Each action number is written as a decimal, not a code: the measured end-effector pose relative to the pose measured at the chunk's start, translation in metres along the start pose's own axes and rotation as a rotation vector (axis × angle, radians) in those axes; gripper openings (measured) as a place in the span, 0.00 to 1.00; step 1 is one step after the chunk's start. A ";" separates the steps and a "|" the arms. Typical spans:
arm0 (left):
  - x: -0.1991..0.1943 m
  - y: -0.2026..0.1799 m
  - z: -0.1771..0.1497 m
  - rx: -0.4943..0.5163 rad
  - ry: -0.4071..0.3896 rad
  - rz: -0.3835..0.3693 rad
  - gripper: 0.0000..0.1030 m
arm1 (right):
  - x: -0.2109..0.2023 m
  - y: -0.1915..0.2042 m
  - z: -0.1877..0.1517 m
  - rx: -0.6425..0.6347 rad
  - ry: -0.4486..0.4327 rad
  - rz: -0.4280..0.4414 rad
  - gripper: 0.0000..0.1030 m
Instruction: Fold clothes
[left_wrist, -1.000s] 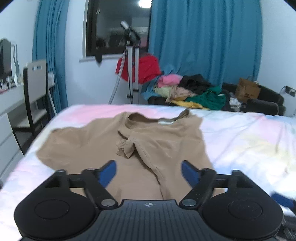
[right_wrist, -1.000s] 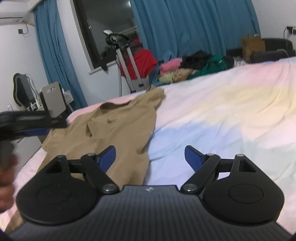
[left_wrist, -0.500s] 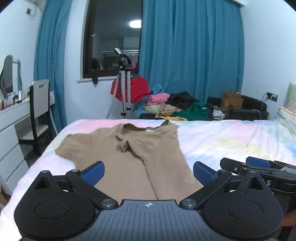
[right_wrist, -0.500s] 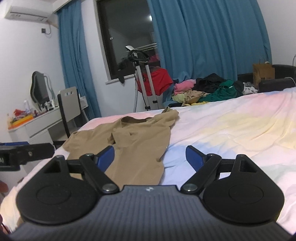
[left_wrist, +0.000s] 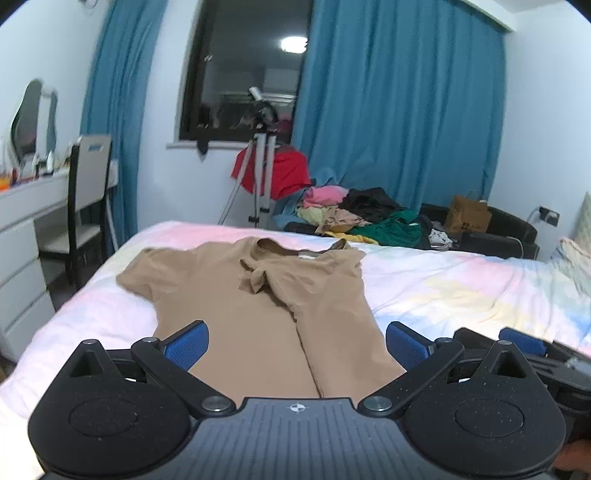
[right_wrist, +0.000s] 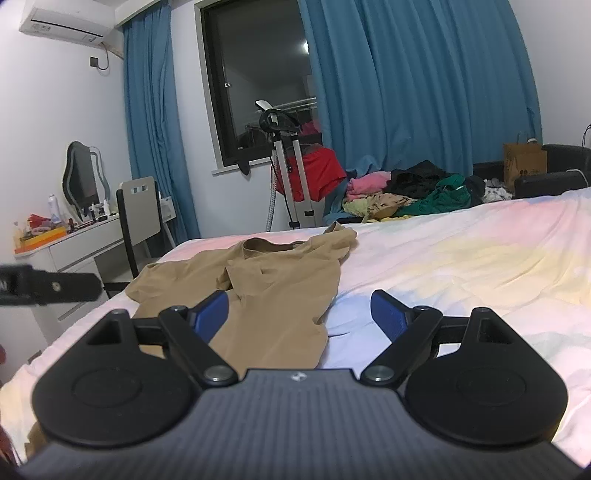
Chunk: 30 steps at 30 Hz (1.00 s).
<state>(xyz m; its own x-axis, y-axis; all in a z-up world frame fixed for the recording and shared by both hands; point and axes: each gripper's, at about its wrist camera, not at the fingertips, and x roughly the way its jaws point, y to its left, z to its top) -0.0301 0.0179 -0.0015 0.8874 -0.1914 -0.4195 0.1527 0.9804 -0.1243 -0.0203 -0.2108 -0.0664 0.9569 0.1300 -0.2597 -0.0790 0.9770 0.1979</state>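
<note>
A tan T-shirt (left_wrist: 258, 295) lies on the bed, its right side folded over the middle and its left sleeve spread out. The same tan T-shirt (right_wrist: 269, 291) shows in the right wrist view, left of centre. My left gripper (left_wrist: 297, 341) hovers over the shirt's near hem, open wide, nothing between its blue pads. My right gripper (right_wrist: 299, 312) hangs open above the shirt's right edge, also holding nothing. The right gripper's fingers (left_wrist: 524, 341) poke in at the lower right of the left wrist view. A finger of the left gripper (right_wrist: 48, 284) crosses the left edge of the right wrist view.
The bed (left_wrist: 461, 280) has a pastel sheet. Behind it a sofa holds a pile of clothes (left_wrist: 354, 214) and a paper bag (left_wrist: 467, 218). A tripod (left_wrist: 258, 173) with a red cloth stands by the window. A white desk (left_wrist: 26, 206) and chair (left_wrist: 88, 184) stand at left.
Both grippers pulled back and up from the shirt, so more of the room and bed shows. The left jaws widened. The shirt lies unmoved.
</note>
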 end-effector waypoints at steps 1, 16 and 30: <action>-0.001 0.007 0.002 -0.036 0.009 -0.016 1.00 | 0.005 0.000 0.001 -0.004 0.013 0.000 0.83; 0.003 0.142 0.000 -0.261 -0.009 0.158 1.00 | 0.206 0.131 0.023 -0.171 0.219 0.247 0.83; 0.059 0.222 -0.019 -0.454 0.104 0.229 1.00 | 0.380 0.347 -0.016 -0.452 0.415 0.423 0.80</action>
<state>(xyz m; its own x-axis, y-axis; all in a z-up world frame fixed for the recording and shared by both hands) 0.0472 0.2230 -0.0711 0.8247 -0.0003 -0.5656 -0.2648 0.8834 -0.3865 0.3116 0.1803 -0.1113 0.6420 0.4759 -0.6011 -0.6100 0.7920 -0.0245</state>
